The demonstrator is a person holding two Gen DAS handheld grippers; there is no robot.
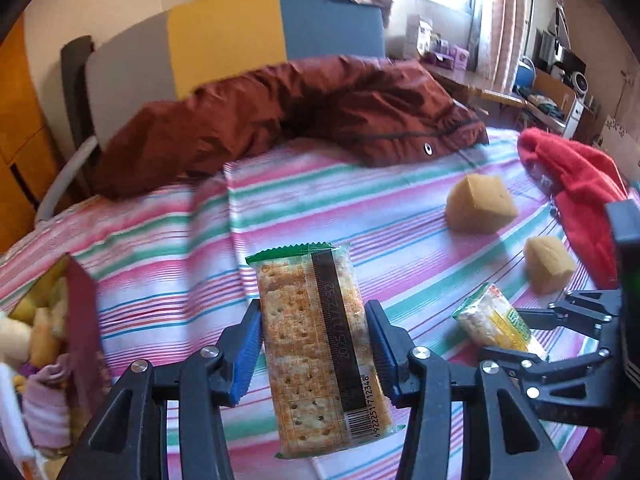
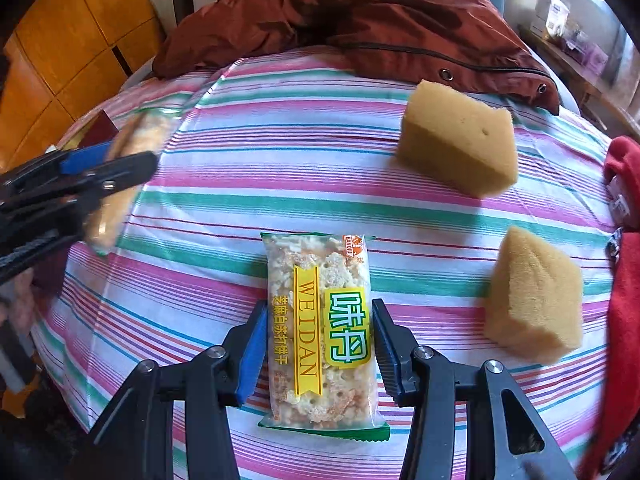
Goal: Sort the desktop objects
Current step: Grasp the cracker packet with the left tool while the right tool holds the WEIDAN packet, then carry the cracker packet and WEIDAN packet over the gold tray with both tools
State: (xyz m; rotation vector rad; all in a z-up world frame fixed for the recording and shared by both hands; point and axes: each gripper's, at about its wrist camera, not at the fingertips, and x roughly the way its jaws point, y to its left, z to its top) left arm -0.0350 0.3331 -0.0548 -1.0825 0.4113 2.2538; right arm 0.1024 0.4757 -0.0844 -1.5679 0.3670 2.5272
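**Both grippers pinching cracker packets over the striped cloth**

Over the striped cloth (image 1: 168,240), the left gripper (image 1: 314,346) is angling steeply downward, its jaws pinching a cracker packet (image 1: 320,356) by the long sides. That packet is hanging clear of the cloth, barcode side up, green crimped ends showing at top and bottom. From the right wrist view the same gripper (image 2: 120,168) is sitting at the left edge, blurred, the packet (image 2: 116,188) between its fingers.

At the right, the right gripper (image 2: 318,348) is also pointing steeply down, jaws clamping a 2nd packet, the yellow-labelled cracker packet (image 2: 320,332), across its width. Whether this one is resting on the cloth or lifted off it, I cannot tell.

Beyond it, 2 sponges are lying apart on the cloth: the larger sponge (image 2: 460,140) farther off, the smaller sponge (image 2: 536,292) nearer and to the right. A brown jacket (image 1: 320,108) is lying along the far edge, a red garment (image 1: 576,188) at the right.

At the left edge, a box (image 1: 82,320) is standing open, holding rolled fabric and yellowish items too blurred to name.
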